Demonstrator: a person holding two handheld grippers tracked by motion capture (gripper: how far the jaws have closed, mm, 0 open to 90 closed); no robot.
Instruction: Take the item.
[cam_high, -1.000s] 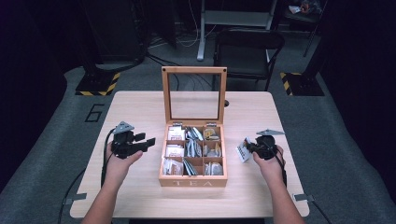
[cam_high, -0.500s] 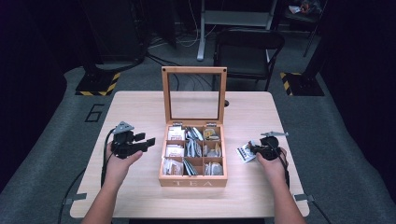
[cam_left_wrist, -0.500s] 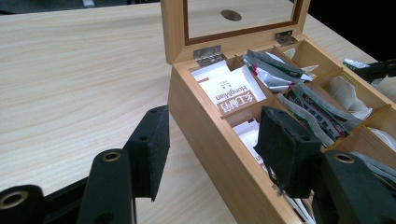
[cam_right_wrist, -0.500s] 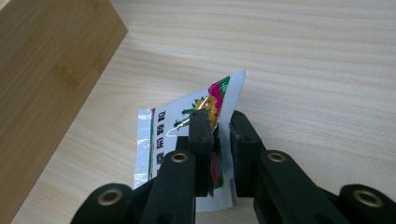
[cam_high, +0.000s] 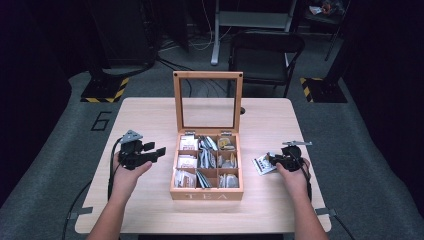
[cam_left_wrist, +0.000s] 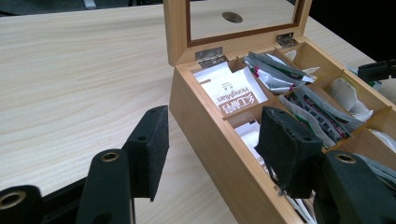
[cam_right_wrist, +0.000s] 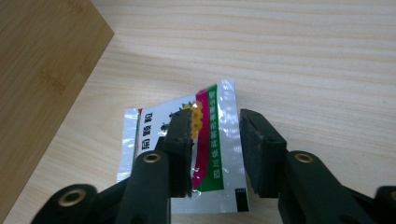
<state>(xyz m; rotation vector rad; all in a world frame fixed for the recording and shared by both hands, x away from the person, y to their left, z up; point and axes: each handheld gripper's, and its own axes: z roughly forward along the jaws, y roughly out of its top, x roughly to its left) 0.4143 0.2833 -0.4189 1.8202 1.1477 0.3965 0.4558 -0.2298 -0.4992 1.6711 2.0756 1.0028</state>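
We found the right gripper (cam_right_wrist: 215, 149) low over the worktop (cam_high: 150, 115) near its right edge, its jaws spread with a gap between them and a silver tea sachet (cam_right_wrist: 187, 154) lying flat on the wood beneath. In the right gripper view the sachet carried a green and magenta band, a yellow flower picture and lines of Chinese characters that we could not read with confidence; whether the jaws touched the foil we could not tell. In the high view the same sachet (cam_high: 263, 164) lay just beside the right wall of the wooden box (cam_high: 206, 192), between that wall and the right hand (cam_high: 292, 175).

The left gripper (cam_high: 152, 152) was held above the worktop toward its left edge, just beside the box's left wall, jaws wide apart and holding nothing.

The box stood at the middle of the worktop, nearer the front edge, with "TEA" lettered on its front face. Its glass-paned lid (cam_high: 207, 100) stood upright on two metal hinges. Inside, dividers made compartments in three columns, each holding sachets. From the left gripper view, the back compartment of the nearest column held a white sachet (cam_left_wrist: 233, 91) printed in red with "HongMian", seen upside down, and the middle column held grey sachets (cam_left_wrist: 280, 70) with green and red stripes, leaning at an angle.
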